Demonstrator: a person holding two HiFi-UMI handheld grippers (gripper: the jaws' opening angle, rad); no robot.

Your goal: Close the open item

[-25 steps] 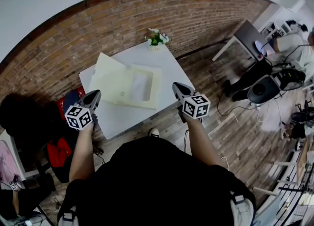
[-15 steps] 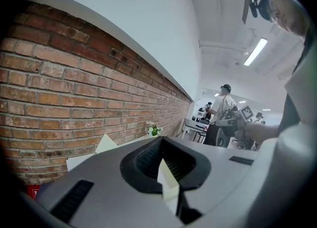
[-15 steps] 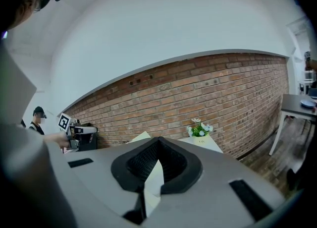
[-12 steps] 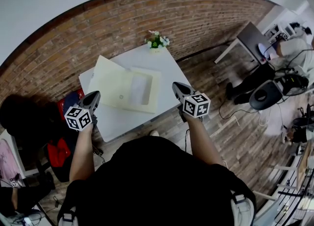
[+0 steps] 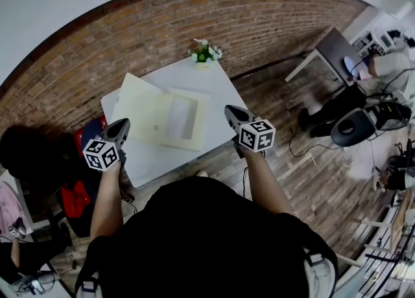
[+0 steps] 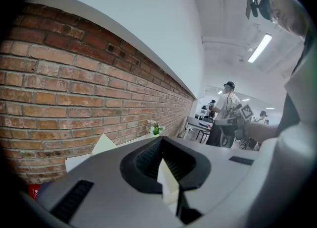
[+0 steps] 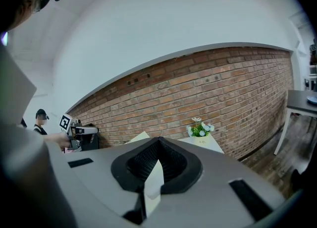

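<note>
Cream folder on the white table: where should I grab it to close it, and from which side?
Probably the raised flap, at its free outer edge. It tilts up off the table on the left of the folder, so jaws can pinch that thin edge; the rest lies flat. Come from the left with the left gripper, then swing it rightward.

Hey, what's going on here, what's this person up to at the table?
A person stands at a white table with a gripper in each hand. A cream folder lies open on it, with a small flower pot at the far corner. The left gripper and right gripper are both shut, empty and short of the folder; closing it has not yet begun.
</note>
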